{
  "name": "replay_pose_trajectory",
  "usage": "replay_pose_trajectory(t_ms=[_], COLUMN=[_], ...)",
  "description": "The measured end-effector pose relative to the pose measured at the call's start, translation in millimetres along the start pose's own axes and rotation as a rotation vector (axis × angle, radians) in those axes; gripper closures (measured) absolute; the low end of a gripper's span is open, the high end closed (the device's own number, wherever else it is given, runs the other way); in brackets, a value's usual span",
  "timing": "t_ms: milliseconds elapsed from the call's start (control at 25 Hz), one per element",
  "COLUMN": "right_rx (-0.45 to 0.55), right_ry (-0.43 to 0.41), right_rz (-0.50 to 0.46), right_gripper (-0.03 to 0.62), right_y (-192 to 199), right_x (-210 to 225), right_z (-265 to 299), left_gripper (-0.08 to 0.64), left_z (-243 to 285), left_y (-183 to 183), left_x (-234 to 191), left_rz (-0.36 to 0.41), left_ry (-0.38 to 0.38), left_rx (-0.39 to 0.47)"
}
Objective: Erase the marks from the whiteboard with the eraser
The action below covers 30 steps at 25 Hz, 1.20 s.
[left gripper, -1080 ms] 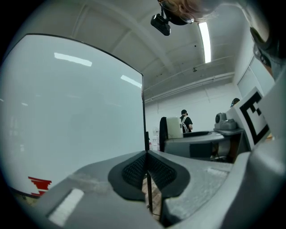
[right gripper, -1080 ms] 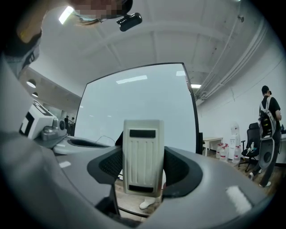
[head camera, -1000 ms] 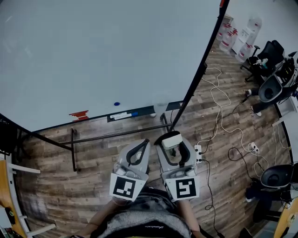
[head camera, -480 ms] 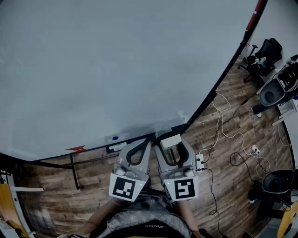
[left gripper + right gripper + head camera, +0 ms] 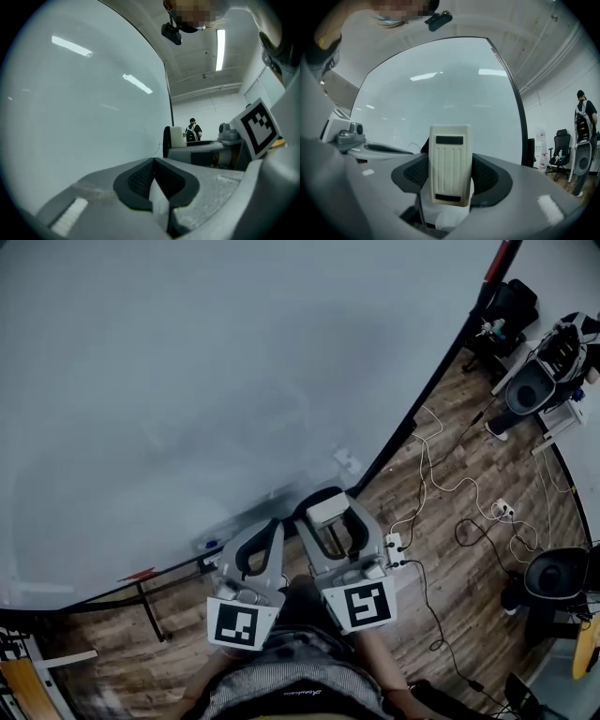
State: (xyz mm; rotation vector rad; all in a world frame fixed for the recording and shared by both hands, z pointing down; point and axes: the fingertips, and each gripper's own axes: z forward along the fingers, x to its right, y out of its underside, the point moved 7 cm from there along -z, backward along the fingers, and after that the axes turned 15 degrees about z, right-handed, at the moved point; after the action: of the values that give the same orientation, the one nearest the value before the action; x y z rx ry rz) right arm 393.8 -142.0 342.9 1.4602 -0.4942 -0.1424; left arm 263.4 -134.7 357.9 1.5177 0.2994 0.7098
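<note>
Grippers: held side by side close in front of the person's torso, marker cubes toward the body, jaws pointing at the foot of the whiteboard [image 5: 187,381].
Right gripper [image 5: 328,513] [image 5: 450,174]: clamped on the cream eraser [image 5: 323,509] [image 5: 450,161], with the black pads pressing its two long sides.
Eraser: upright between the jaws, ribbed face toward the gripper camera, just short of the board's lower edge; whether it touches the board cannot be told.
Left gripper [image 5: 270,527] [image 5: 153,174]: jaws together, nothing between them, tips slightly behind the right one's.
Whiteboard: fills the upper left of the head view, black-framed.
Floor [image 5: 441,437]: wood planks, with white cables [image 5: 448,486] trailing to the right.
</note>
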Motion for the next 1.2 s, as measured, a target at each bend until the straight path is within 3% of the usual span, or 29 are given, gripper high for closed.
replay_pose_trajectory(t_ms=[480, 920, 1200], right_rx=[0.007, 0.022, 0.012], right_ry=[-0.027, 0.006, -0.003], right_rz=[-0.033, -0.054, -0.065], right_gripper=[0.328, 0.328, 0.330], right_y=[-40.7, -50.3, -39.2], right_x=[41.7, 78.7, 82.8], right_z=[9.5, 25.8, 37.2], left_gripper=[0.557, 0.557, 0.557], left_z=[29.3, 35.8, 25.8], left_y=[-25.6, -22.9, -0.2], left_x=[12.7, 17.9, 18.5], left_rz=[-0.015, -0.041, -0.088], left_ry=[-0.026, -0.135, -0.212], left_rx=[0.007, -0.023, -0.059])
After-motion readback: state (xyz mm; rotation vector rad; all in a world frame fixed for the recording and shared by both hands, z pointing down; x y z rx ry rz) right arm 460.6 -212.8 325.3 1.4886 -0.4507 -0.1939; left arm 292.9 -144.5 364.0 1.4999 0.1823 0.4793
